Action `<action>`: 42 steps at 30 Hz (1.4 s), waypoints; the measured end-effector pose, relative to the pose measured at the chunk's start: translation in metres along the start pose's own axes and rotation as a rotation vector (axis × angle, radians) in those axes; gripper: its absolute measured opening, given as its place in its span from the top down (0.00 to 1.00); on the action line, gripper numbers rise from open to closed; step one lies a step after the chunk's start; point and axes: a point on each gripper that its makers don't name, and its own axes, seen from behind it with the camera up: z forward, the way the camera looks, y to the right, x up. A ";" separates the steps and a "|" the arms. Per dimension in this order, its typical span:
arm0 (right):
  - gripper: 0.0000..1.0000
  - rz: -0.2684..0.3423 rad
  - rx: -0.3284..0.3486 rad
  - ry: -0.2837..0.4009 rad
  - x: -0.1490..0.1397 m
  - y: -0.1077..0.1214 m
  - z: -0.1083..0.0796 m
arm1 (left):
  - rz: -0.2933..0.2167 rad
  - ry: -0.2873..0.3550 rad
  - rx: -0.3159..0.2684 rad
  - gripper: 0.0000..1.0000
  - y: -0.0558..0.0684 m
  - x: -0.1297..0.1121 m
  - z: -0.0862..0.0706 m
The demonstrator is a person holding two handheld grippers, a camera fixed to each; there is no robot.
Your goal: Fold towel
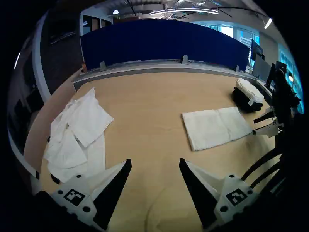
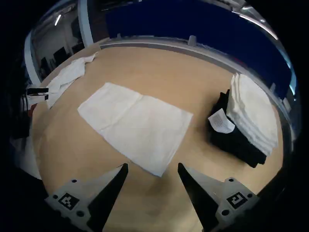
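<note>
The white towel (image 2: 135, 123) lies spread flat on the wooden bench (image 2: 154, 65), its near corner pointing at the gap just ahead of the right gripper (image 2: 152, 164), whose jaws stand wide apart and hold nothing. The left gripper (image 1: 154, 160) hangs over bare bench with its jaws equally wide and empty, the towel well off to its right. A heap of loose white cloths (image 1: 77, 131) lies to its left.

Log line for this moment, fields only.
stage: pre-grasp | left claw: open, empty | right claw: open, empty, near flat towel | folded towel stack: aside
</note>
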 end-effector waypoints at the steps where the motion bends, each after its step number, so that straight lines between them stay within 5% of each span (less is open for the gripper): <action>1: 0.00 0.001 -0.001 -0.002 -0.001 0.000 0.000 | 0.000 0.000 0.001 0.08 -0.001 0.000 0.000; 10: 0.03 -0.002 -0.004 -0.020 -0.010 0.002 0.004 | -0.011 0.007 0.013 0.08 -0.006 0.000 -0.006; 26: 0.63 0.012 0.016 -0.064 -0.020 0.005 0.016 | -0.023 0.001 0.022 0.08 -0.014 -0.008 -0.011; 37: 0.74 0.003 0.016 -0.076 -0.022 0.005 0.018 | -0.025 0.000 0.023 0.08 -0.017 -0.009 -0.014; 42: 0.89 0.005 0.010 -0.073 -0.021 0.007 0.018 | -0.026 -0.002 0.025 0.08 -0.019 -0.010 -0.014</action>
